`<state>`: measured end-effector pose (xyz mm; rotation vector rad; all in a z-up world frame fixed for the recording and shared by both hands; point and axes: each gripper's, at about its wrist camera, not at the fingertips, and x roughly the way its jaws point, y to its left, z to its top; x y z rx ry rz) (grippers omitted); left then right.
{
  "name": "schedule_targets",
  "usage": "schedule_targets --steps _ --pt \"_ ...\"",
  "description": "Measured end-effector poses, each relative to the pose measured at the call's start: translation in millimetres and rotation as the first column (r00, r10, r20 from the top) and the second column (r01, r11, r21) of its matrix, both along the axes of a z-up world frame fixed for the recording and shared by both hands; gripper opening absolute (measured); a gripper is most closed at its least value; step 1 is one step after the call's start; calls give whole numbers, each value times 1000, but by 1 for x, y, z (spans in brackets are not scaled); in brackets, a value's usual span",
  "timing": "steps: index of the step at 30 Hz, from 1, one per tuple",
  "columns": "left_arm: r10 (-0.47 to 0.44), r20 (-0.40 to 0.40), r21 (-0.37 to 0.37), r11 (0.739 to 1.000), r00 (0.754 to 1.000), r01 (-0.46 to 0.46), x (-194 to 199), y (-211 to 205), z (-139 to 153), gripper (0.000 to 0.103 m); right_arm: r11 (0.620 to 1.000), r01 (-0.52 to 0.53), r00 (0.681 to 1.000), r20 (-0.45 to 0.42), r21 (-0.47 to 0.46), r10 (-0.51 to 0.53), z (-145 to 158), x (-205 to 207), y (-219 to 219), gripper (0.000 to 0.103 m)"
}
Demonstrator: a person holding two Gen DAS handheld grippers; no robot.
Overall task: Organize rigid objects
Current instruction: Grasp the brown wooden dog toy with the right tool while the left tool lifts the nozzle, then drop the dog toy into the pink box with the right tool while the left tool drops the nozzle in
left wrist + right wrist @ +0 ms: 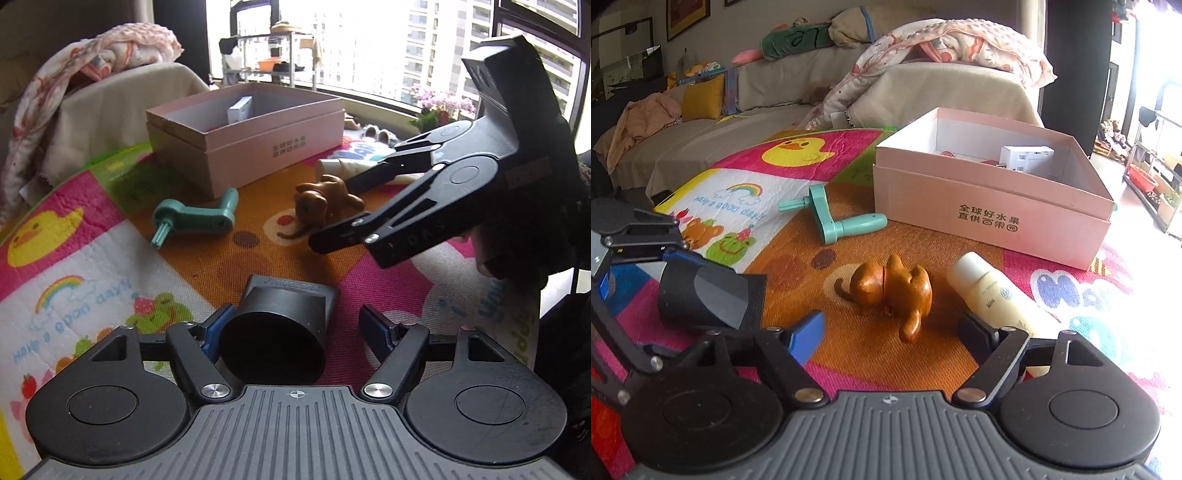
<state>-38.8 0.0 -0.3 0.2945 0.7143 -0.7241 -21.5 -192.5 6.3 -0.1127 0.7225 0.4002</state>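
A black cylindrical nozzle (280, 325) lies on the colourful play mat (207, 266), between the fingers of my left gripper (295, 326). That gripper is open: its left pad is at the nozzle's side and its right pad stands clear. A brown wooden dog (890, 291) lies on the mat just ahead of my right gripper (892, 334), which is open with its pads apart from the toy. In the left wrist view the right gripper (338, 212) reaches in from the right around the dog (325, 199). The right wrist view shows the left gripper (639, 273) at the nozzle (709, 295).
An open pink box (990, 218) stands behind, with a small white box (1027, 157) in it. A teal crank handle (842, 221) lies to its left, and a cream bottle (993, 299) lies right of the dog. A sofa with a blanket (942, 44) is behind the mat.
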Motion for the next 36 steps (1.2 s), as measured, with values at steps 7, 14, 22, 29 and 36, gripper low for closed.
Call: schedule_targets --steps 7,14,22,29,36 --pt "55 71 24 998 996 -57 -17 -8 2 58 998 -14 999 33 -55 16 5 9 15 49" --pt "75 42 1 997 996 -75 -33 -17 5 58 995 -55 998 22 -81 57 14 -27 -5 49" --pt "124 97 -128 986 988 -111 -20 -13 61 58 1000 -4 999 41 -31 5 39 -47 -43 49" --pt "269 209 -357 916 940 -183 88 -17 176 58 994 80 950 297 77 -99 137 -1 -68 49" --pt "324 13 -305 902 946 -304 234 -73 130 58 989 125 982 134 76 -135 122 100 -50 49"
